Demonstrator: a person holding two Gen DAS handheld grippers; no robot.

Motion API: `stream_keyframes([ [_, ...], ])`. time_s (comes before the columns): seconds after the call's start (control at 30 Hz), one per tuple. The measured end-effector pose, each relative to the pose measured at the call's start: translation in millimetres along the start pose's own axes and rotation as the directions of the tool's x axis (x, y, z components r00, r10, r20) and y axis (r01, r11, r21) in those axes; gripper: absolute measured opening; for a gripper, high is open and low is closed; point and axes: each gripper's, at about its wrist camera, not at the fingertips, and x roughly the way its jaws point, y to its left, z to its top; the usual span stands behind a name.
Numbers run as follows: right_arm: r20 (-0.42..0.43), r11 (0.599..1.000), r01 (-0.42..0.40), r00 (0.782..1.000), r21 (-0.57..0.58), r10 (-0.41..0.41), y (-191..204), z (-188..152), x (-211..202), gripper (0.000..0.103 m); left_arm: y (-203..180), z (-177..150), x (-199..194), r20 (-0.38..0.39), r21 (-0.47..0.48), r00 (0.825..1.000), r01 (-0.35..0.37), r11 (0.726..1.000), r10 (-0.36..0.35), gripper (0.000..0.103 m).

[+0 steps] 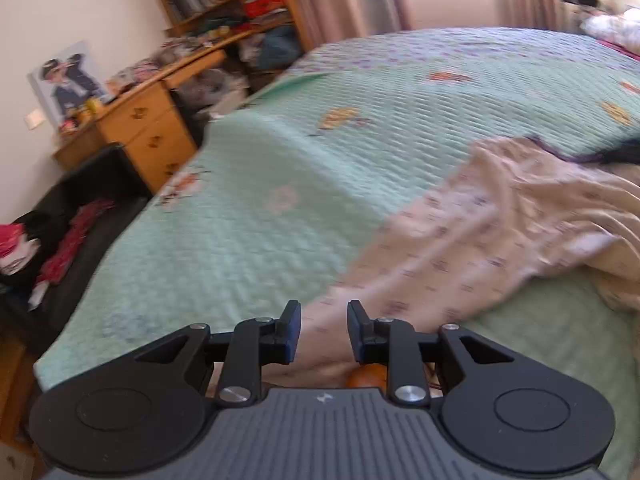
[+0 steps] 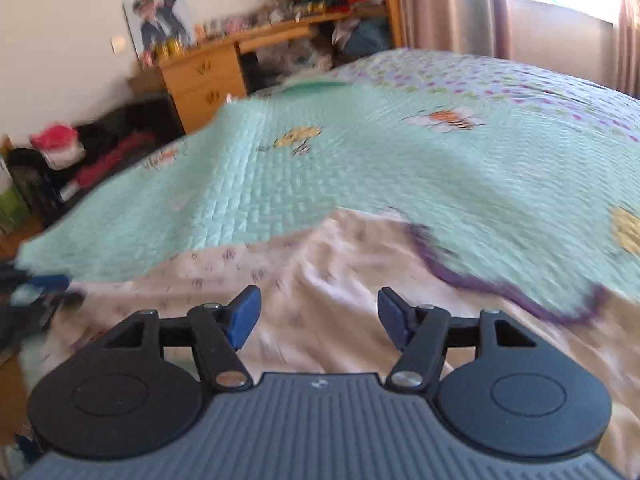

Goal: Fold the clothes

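The left claw (image 1: 324, 330) hangs low over the near edge of the bed (image 1: 248, 208), its blue-padded fingers a modest gap apart and gripping nothing — pale cloth shows between them. The right claw (image 2: 319, 318) is spread wider, also empty, poised just above the garment (image 2: 320, 264). That pale, small-printed garment (image 1: 480, 216) lies rumpled on the mint quilt, its purple-trimmed edge (image 2: 480, 276) toward the far right. Beyond the bed stand a wooden desk (image 1: 144, 120), cluttered shelves (image 1: 232, 0) and a dark chair heaped with clothes (image 1: 76, 220).
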Motion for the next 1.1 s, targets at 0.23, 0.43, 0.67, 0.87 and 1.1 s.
stream_keyframes([
  [0.23, -0.139, 0.981, 0.193, 0.971, -0.008, -0.192, 25.4, 14.7, 91.7, 0.055, -2.8, -9.9, -4.7, 0.027, -0.009, 0.999, 0.043, 0.999, -0.043, 0.047],
  [0.43, 0.033, 0.992, 0.042, 0.998, 0.12, -0.047, -10.8, 6.5, 28.1, 0.003, 15.1, -10.0, -23.2, 0.053, -0.058, 0.997, 0.053, 0.997, -0.05, 0.051],
  [0.67, 0.394, 0.953, -0.112, 0.919, 0.281, -0.008, -144.0, -68.3, -219.4, 0.003, -3.1, 2.8, -53.2, 0.133, -0.051, 0.983, 0.137, 0.989, -0.129, 0.06],
  [0.87, 0.305, 0.834, 0.305, 0.828, 0.46, -0.471, -276.7, -181.3, -375.4, 0.001, -63.1, 22.7, -55.7, 0.129, 0.055, 0.971, 0.196, 0.979, -0.201, 0.061],
  [1.1, 0.142, 0.728, 0.333, 0.851, 0.599, -0.506, -309.5, -241.7, -373.0, 0.013, -147.0, 54.6, -28.7, 0.074, 0.158, 0.957, 0.268, 0.95, -0.282, 0.064],
])
